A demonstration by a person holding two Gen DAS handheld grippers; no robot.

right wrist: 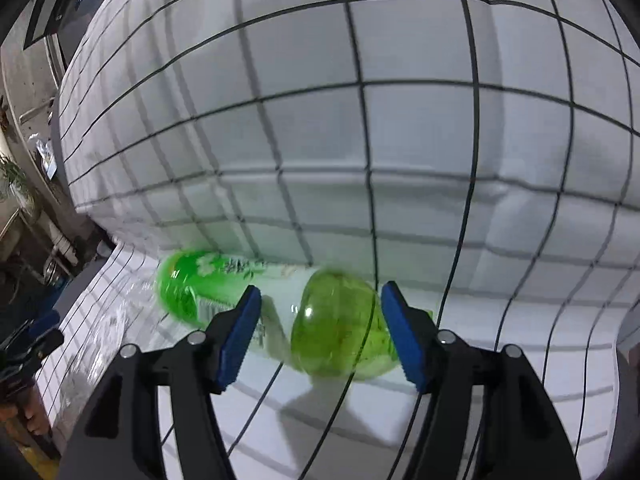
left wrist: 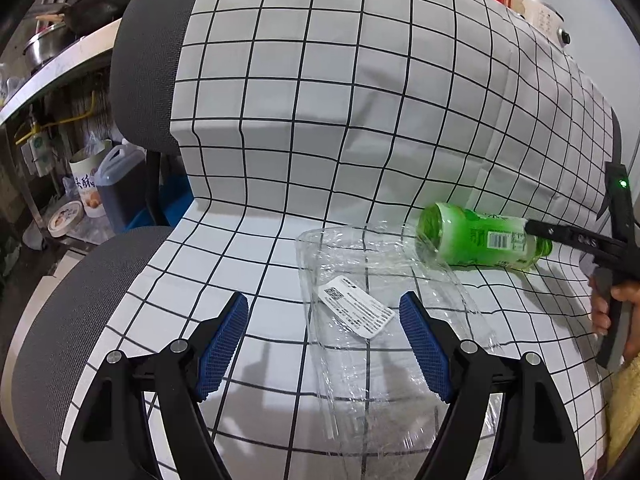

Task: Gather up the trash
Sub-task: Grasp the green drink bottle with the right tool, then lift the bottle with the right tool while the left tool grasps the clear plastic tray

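I see the green bottle (right wrist: pixel 280 312) lying on its side on the chair's checked cover (left wrist: pixel 320 100), at the foot of the backrest. My right hand-held gripper (right wrist: pixel 320 332) straddles its neck end, jaws apart. My left hand-held gripper (left wrist: pixel 324 344) gapes over the clear plastic wrapper (left wrist: pixel 380 320) just beside it. Kitchen shelving (left wrist: pixel 52 72) crowds the left edge.

Green bottle (left wrist: pixel 480 238); clear plastic bag (left wrist: pixel 384 328), white label; white cloth (left wrist: pixel 360 80), black grid; blue claw pads (left wrist: pixel 224 344).
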